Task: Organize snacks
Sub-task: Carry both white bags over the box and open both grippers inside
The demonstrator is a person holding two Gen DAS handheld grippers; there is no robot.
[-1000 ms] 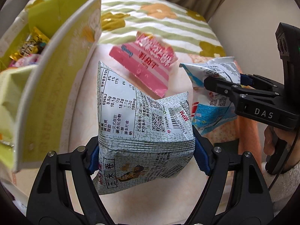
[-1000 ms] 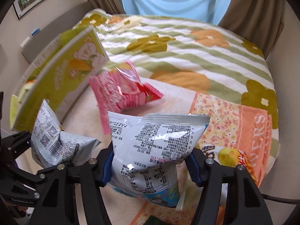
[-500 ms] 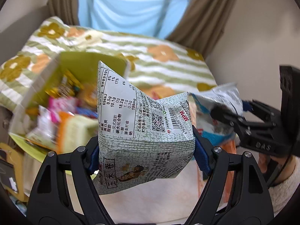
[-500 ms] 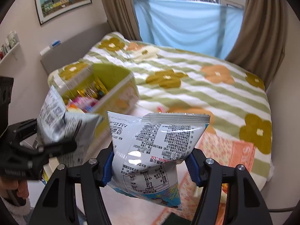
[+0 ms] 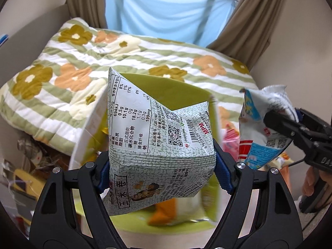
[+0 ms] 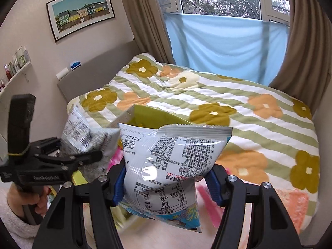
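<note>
Snacks are mid-transfer: the left hand-held gripper (image 5: 161, 166), clamped on the grey-green packet (image 5: 157, 137), and the right hand-held gripper (image 6: 166, 184), pinching the white-and-blue bag (image 6: 172, 166), have risen over the green box (image 5: 166, 87), ready for dropping in.

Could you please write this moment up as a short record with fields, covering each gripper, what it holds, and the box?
left gripper: shut on the grey-green bag, pads pressing its two sides
right gripper: shut on the white-blue bag, held upright
box: yellow-green, open, on the bed, behind and below both bags
box contents: several snacks, blurred
bed: striped floral quilt
bags in box: neither yet; both held in the air
</note>
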